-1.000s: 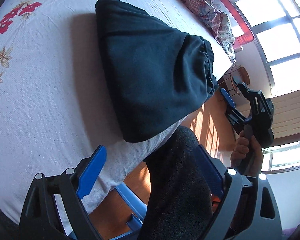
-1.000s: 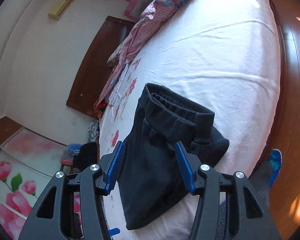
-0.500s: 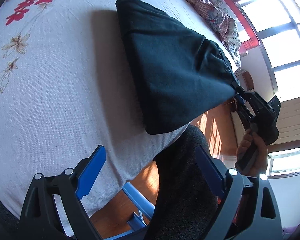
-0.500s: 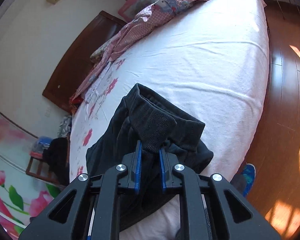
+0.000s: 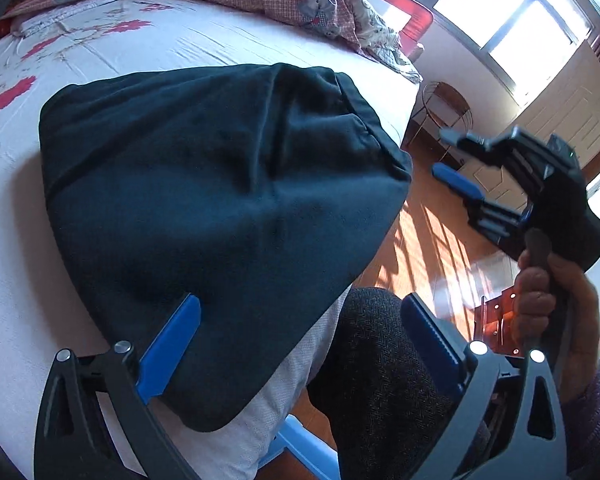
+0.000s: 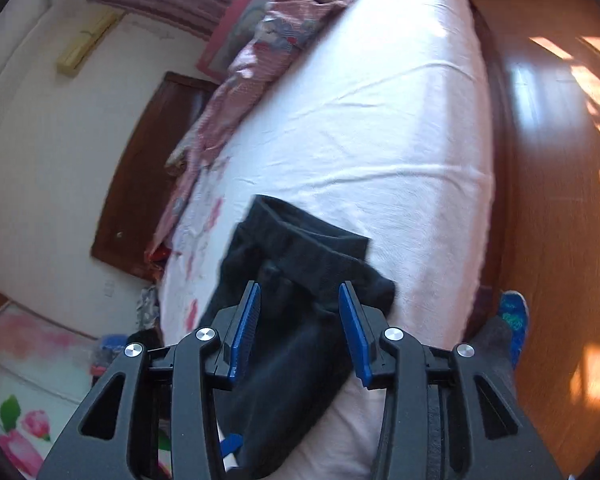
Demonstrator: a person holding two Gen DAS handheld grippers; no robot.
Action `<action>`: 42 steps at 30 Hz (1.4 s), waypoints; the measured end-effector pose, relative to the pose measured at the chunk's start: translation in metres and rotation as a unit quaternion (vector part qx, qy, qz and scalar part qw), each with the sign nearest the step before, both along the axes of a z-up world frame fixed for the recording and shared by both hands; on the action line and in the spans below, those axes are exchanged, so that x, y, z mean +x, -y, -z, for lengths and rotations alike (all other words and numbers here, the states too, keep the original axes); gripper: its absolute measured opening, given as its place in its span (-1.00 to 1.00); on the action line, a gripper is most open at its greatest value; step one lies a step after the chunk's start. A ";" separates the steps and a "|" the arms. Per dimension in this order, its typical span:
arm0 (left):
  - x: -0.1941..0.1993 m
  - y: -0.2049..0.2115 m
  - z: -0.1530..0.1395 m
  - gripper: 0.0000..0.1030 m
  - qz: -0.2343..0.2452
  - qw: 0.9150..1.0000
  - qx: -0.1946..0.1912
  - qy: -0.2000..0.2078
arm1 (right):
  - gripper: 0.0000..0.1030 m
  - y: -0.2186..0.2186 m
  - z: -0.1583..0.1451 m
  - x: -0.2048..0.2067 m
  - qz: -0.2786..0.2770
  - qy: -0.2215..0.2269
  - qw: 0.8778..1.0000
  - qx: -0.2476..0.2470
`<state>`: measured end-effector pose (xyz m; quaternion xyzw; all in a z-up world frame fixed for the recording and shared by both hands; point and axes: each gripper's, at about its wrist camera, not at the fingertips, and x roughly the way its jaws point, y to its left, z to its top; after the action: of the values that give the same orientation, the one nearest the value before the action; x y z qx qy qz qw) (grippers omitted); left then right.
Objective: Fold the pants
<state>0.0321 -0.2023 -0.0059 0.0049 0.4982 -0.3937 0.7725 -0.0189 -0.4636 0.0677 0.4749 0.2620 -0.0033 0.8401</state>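
Folded dark fleece pants point(image 5: 220, 208) lie at the near edge of the white flowered bed sheet point(image 5: 100, 48). Left gripper point(image 5: 300, 332) jaws gape; right gripper point(image 6: 298, 320) jaws have just opened, apart, holding nothing. No readable writing

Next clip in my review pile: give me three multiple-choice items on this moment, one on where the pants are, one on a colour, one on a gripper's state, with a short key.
1. Where do the dark pants lie?
A. On the wooden floor
B. On the bed, near its edge
C. On a chair

2. What colour are the pads of the left gripper?
A. Blue
B. Red
C. Yellow

3. How does the right gripper stand?
A. Shut on the pants
B. Shut on nothing
C. Open, holding nothing

Key: 1 B, the folded bundle rests on the white sheet by the mattress edge. 2 A, both pads show blue. 3 C, its jaws have just been opening and stand apart with nothing clamped between them, the pants lying on the bed beyond.
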 end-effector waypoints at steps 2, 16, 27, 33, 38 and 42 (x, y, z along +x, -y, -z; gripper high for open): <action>-0.002 0.003 0.000 0.96 0.005 1.000 0.015 0.013 | -0.22 -0.013 -0.013 0.040 -0.050 0.036 0.998 -0.027; -0.035 0.024 0.023 0.96 0.070 0.987 0.107 0.100 | -1.00 0.036 0.070 0.130 -0.071 -0.077 0.994 -0.001; 0.002 -0.060 -0.033 0.96 -0.030 0.992 0.037 0.114 | -0.30 0.020 0.032 0.042 -0.146 -0.016 0.989 -0.007; 0.037 -0.097 -0.029 0.96 -0.107 0.993 0.013 0.053 | -0.85 0.033 0.062 0.041 -0.132 -0.078 0.988 -0.021; 0.055 -0.107 -0.005 0.96 -0.160 0.985 -0.056 -0.039 | 0.69 0.062 0.031 0.027 -0.080 -0.015 0.997 -0.016; 0.072 -0.100 0.021 0.96 -0.180 0.967 -0.115 -0.143 | 0.69 0.090 0.053 0.032 -0.076 -0.038 0.996 0.003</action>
<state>0.1042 -0.1023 -0.0267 -0.2294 0.5475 -0.2995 0.7470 0.0135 -0.5535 0.0147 0.4557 0.3290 0.0433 0.8260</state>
